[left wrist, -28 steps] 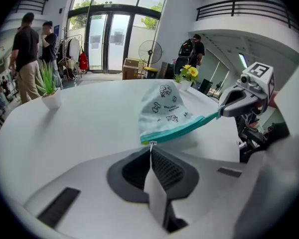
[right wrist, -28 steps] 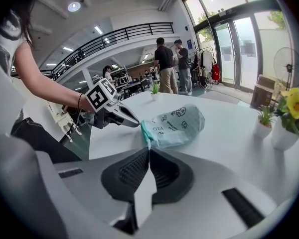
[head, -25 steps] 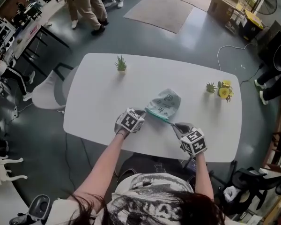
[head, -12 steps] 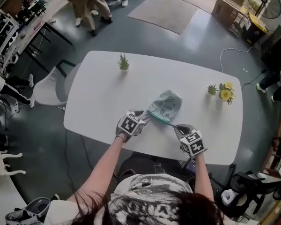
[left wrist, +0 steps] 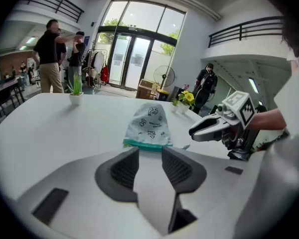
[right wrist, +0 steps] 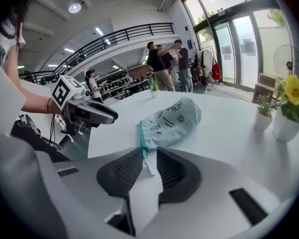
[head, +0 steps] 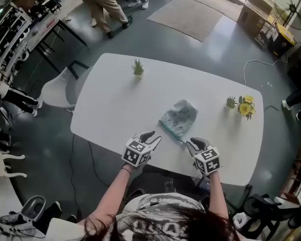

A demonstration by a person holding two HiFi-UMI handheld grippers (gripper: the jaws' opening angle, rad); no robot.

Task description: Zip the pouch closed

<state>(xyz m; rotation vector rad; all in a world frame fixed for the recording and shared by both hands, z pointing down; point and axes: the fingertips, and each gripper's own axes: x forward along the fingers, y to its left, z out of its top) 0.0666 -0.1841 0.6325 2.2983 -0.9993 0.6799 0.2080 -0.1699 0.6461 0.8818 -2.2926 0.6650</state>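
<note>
Releasing pouch (head: 179, 117) | left gripper (head: 154, 136): released, jaws just sprung wide then narrowing, nothing between | right gripper (head: 190, 143): jaws just opening, zipper tab (right wrist: 145, 159) loose between | pouch on counter (head: 115, 99), just ahead of both | risk: tab snags right pad, dragging pouch

The pouch (head: 179, 118) is soft printed cloth with a teal edge; the table (head: 110, 99) is smooth, matt white.

The dark drawings printed on the pale checked fabric pouch (head: 179, 118) are too small to read, and I can't tell whether its teal zip edge (head: 169, 129) is fully shut. The head view's top edge cuts off the person in khaki trousers (head: 109, 4) at the waist.
</note>
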